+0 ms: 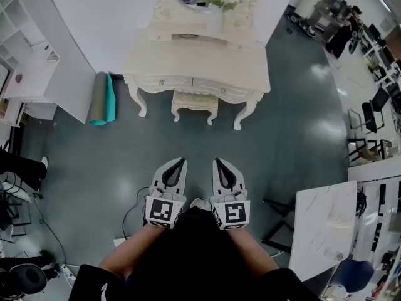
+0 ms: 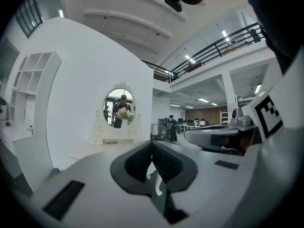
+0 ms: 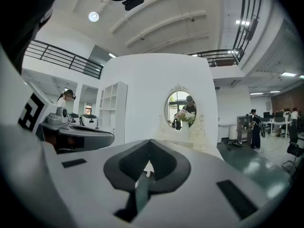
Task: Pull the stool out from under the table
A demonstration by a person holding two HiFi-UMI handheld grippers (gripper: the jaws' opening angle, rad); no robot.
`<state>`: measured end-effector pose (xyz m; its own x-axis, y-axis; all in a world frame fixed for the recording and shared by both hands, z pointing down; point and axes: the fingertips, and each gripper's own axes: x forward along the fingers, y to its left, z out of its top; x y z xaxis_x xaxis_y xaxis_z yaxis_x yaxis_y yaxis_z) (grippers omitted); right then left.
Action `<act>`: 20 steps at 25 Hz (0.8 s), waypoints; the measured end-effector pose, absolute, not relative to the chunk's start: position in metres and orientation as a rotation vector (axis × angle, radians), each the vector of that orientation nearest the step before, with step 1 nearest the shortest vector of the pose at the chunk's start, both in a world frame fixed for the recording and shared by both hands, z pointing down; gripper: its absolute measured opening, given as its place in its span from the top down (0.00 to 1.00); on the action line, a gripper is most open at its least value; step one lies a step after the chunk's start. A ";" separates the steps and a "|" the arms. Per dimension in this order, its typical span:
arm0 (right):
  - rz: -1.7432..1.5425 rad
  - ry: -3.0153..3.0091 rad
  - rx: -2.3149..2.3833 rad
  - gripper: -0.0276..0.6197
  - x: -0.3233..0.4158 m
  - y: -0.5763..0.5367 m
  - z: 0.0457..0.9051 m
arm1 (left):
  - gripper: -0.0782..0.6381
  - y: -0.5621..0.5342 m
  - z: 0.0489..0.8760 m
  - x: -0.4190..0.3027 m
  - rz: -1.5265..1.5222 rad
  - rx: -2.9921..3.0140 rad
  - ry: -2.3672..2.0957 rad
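A cream stool (image 1: pixel 195 103) with a padded seat sits tucked under the white dressing table (image 1: pixel 197 64) at the far wall. My left gripper (image 1: pixel 180 162) and right gripper (image 1: pixel 218 162) hang side by side well short of it, over the grey floor, both shut with nothing held. In the left gripper view the left gripper (image 2: pixel 153 145) points level at the dressing table (image 2: pixel 110 139) and its oval mirror (image 2: pixel 118 107). The right gripper (image 3: pixel 150 144) likewise faces the dressing table (image 3: pixel 183 136). A sliver of a cream leg shows through each pair of shut jaws.
A rolled grey and teal mat (image 1: pixel 101 99) leans beside the table's left legs. A white partition (image 1: pixel 69 89) stands at the left, a white marble-top table (image 1: pixel 324 227) at the near right. Chairs and desks (image 1: pixel 369 115) fill the right side.
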<state>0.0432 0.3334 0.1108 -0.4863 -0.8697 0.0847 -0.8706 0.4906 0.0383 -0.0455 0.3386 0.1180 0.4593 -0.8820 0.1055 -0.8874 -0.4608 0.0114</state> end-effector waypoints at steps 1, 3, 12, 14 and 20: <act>0.015 -2.637 1.536 0.93 0.045 0.335 0.111 | 0.87 0.340 0.117 -0.043 0.122 2.624 -1.602; 0.008 -2.648 1.531 0.93 0.051 0.338 0.110 | 0.87 0.342 0.116 -0.040 0.106 2.618 -1.617; 0.031 -2.639 1.635 0.93 0.088 0.338 0.110 | 0.87 0.347 0.120 -0.038 0.089 2.579 -1.683; 0.033 -2.638 1.651 0.93 0.095 0.335 0.110 | 0.87 0.345 0.120 -0.039 0.090 2.572 -1.702; 0.070 -2.639 1.639 0.93 0.106 0.335 0.121 | 0.87 0.339 0.129 -0.044 0.127 2.541 -1.717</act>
<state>0.1056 0.3348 0.1211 -0.4433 -0.8949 0.0524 -0.8964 0.4428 -0.0202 -0.0443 0.3389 0.1288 0.3718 -0.9219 0.1089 -0.9279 -0.3726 0.0134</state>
